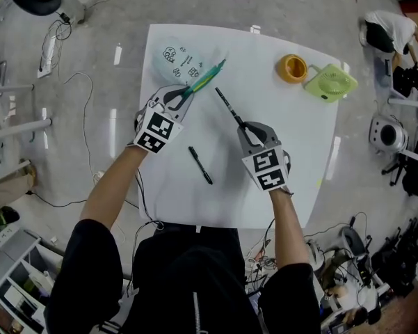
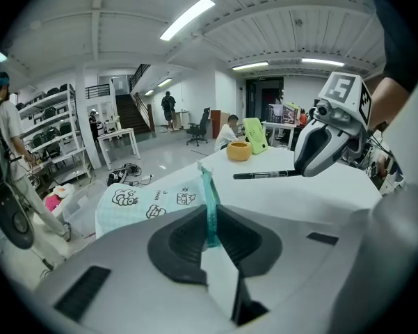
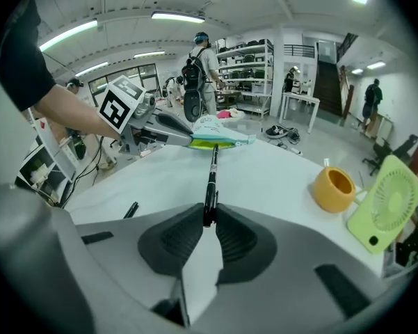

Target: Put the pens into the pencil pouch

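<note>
A pale teal pencil pouch [image 1: 175,61] with cartoon prints lies at the table's far left. My left gripper [image 1: 186,94] is shut on the pouch's green-teal rim [image 2: 209,204], lifting that edge off the table. My right gripper [image 1: 245,126] is shut on a black pen [image 1: 229,107], held above the table. The pen's free end points at the raised rim, a short way off. In the right gripper view the pen [image 3: 211,176] runs straight out toward the pouch [image 3: 219,136] and the left gripper [image 3: 156,127]. A second black pen [image 1: 200,165] lies loose on the table between my hands.
An orange cup [image 1: 292,68] and a light green desk fan [image 1: 332,82] stand at the far right of the white table [image 1: 299,158]. Cables, shelves and equipment lie on the floor around it. People stand in the room's background.
</note>
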